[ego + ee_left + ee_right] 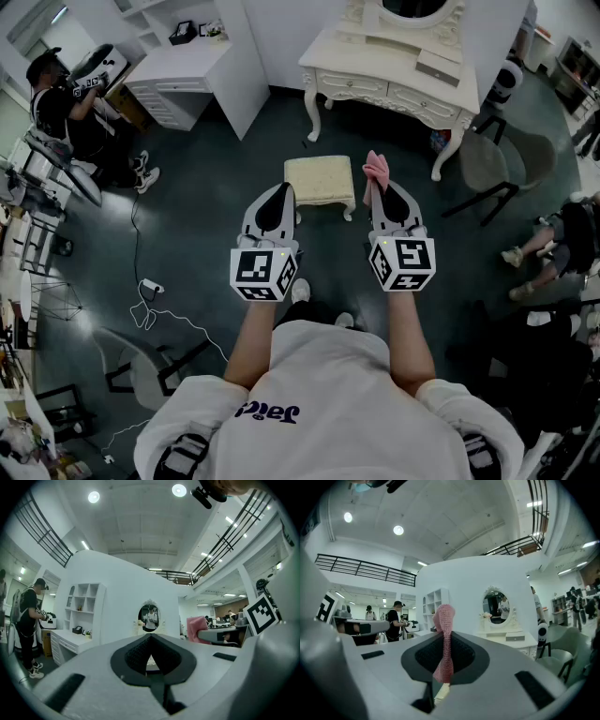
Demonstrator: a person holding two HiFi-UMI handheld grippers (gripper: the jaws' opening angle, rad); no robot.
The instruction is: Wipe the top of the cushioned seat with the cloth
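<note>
Fingers (pixel 425 656) of right gripper (pixel 376 192), black ribbed pads, clamped on pink knitted cloth (pixel 444 620) standing upright in a narrow fold. Left gripper (pixel 151 638) pressed closed, empty. Cream square cushioned seat (pixel 319 178) on dark floor (pixel 216 169), ahead between both grippers.

The cloth (pixel 444 634) is coloured pink, in a knitted texture. The cushioned seat (pixel 320 178) is coloured cream, and the floor (pixel 216 178) beneath it dark teal.
</note>
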